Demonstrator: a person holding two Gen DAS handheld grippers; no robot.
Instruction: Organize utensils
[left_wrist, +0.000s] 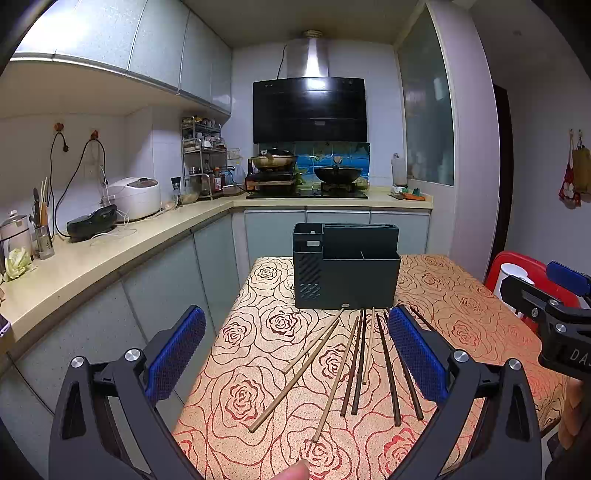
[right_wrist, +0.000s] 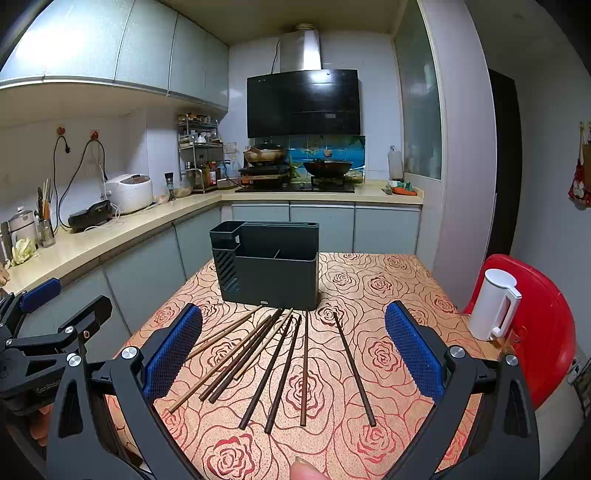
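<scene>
Kitchen cupboards, a range hood and a stove fill the background; in front stands the desk (right_wrist: 388, 288), covered in a rose-patterned cloth; on it sits the dark utensil holder (right_wrist: 269, 269), upright, its compartments seemingly unfilled as far as the view reaches; just before it lie the chopsticks (right_wrist: 284, 365), fanned loose across the cloth, far tips near the holder's base, some pale, some dark.

Both tools hover above the near end of the fan, holding nothing; the left tool (left_wrist: 297, 358) has its jaws spread wide, and so does the right tool (right_wrist: 293, 354).

The step in hand looks to be the first pick; it would go best to choose an outlying stick, such as the lone dark one on the right of the fan, pinch it near the middle so it stays level, then tip it upright over a compartment; crossed sticks on the left side may drag their neighbours.

The holder's inner floor is hidden by its walls; a fingertip intrudes at the bottom edge of each view; an exact chopstick count is hard where they overlap.
</scene>
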